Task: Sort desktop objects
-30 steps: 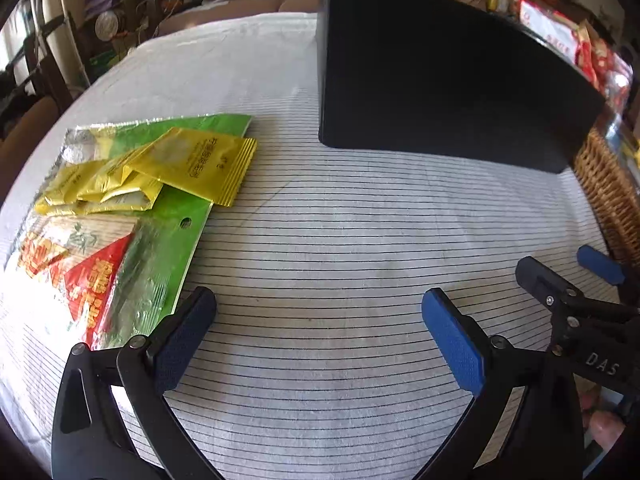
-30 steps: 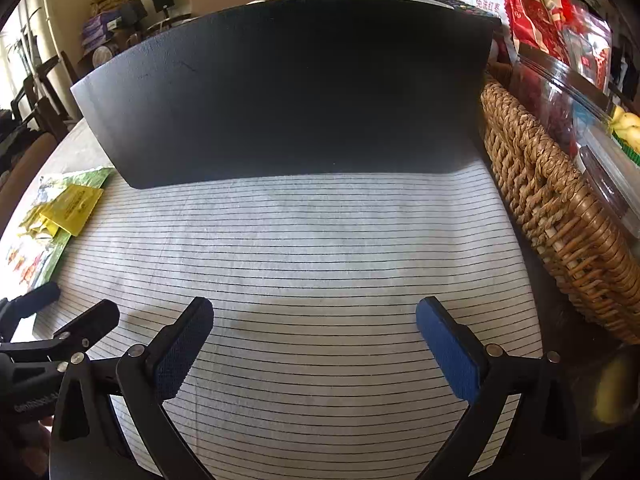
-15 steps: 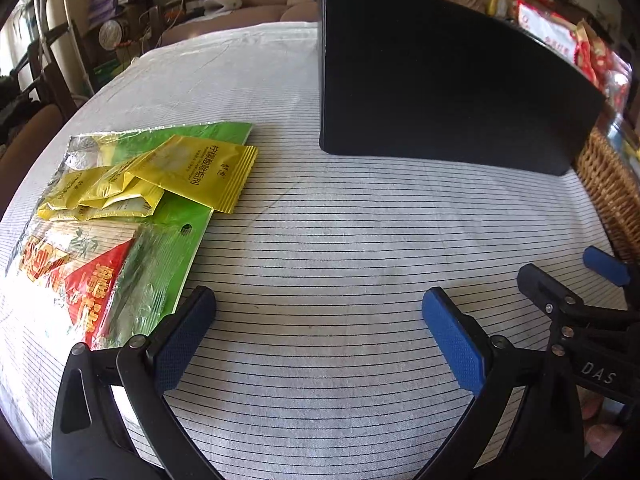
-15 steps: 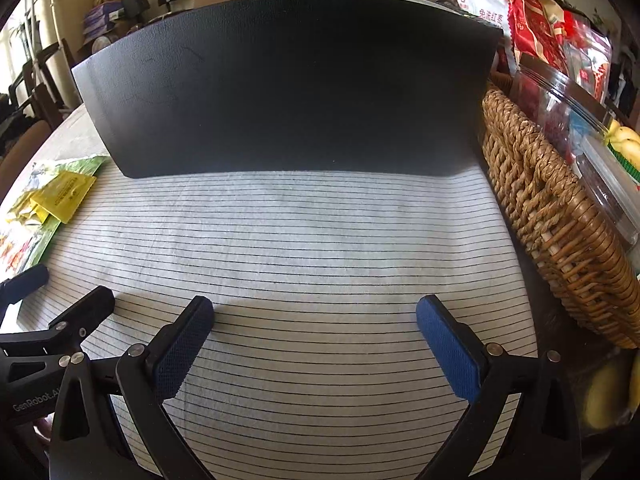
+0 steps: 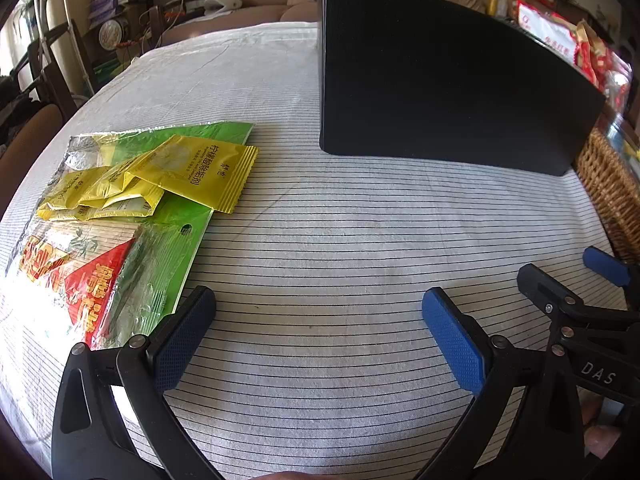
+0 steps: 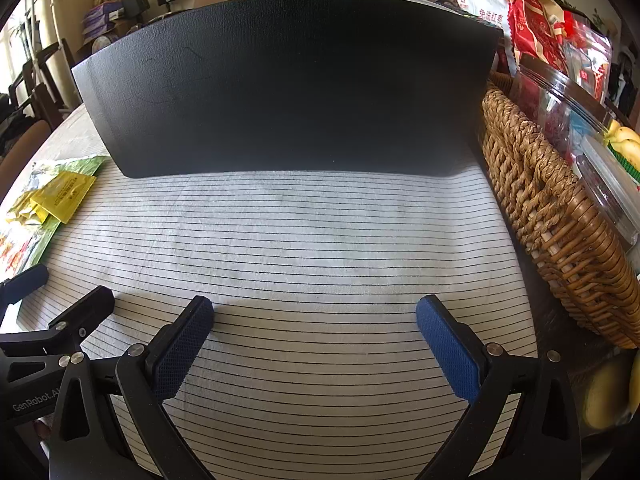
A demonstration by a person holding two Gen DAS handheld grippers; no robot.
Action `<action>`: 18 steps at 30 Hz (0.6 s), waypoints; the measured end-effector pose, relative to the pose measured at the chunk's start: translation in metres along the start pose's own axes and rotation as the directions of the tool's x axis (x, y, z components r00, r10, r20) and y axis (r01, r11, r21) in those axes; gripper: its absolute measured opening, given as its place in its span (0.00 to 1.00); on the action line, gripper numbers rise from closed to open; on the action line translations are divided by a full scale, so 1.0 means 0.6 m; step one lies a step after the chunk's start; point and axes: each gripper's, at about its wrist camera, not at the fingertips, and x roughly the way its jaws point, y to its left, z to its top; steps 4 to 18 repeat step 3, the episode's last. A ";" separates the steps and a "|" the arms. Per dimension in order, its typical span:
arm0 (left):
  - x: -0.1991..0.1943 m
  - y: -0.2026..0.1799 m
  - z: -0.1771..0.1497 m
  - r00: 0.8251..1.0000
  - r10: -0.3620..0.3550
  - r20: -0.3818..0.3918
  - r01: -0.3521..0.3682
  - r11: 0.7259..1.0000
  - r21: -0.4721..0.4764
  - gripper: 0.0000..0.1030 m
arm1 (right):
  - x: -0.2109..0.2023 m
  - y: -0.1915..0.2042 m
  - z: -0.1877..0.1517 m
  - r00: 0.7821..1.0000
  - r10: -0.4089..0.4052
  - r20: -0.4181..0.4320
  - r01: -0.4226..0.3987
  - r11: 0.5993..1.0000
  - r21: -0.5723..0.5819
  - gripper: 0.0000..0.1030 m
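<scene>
Claws (image 5: 318, 334) (image 6: 314, 338) spread, yellow sachets (image 5: 200, 172) crinkled

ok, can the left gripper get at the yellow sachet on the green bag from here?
Probably yes. The left gripper is open, and only bare striped cloth lies between it and the yellow sachet, ahead to its left.

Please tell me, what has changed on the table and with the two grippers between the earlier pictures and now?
Very little changed. Both cameras drifted slightly; nothing was taken hold of or let go. The left gripper and right gripper stay open and empty above the striped cloth. The yellow sachets, the green packet, the black box and the wicker basket kept their places.
</scene>
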 end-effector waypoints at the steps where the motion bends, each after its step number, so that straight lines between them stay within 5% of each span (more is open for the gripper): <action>1: 0.000 0.000 0.000 1.000 0.000 0.000 0.000 1.000 0.000 1.00 | 0.001 0.000 0.000 1.000 0.000 0.000 0.000 1.000 0.000 1.00; 18: 0.000 0.000 0.000 1.000 0.000 0.000 0.000 1.000 0.000 1.00 | 0.000 -0.001 0.000 1.000 0.000 0.000 0.000 1.000 0.000 1.00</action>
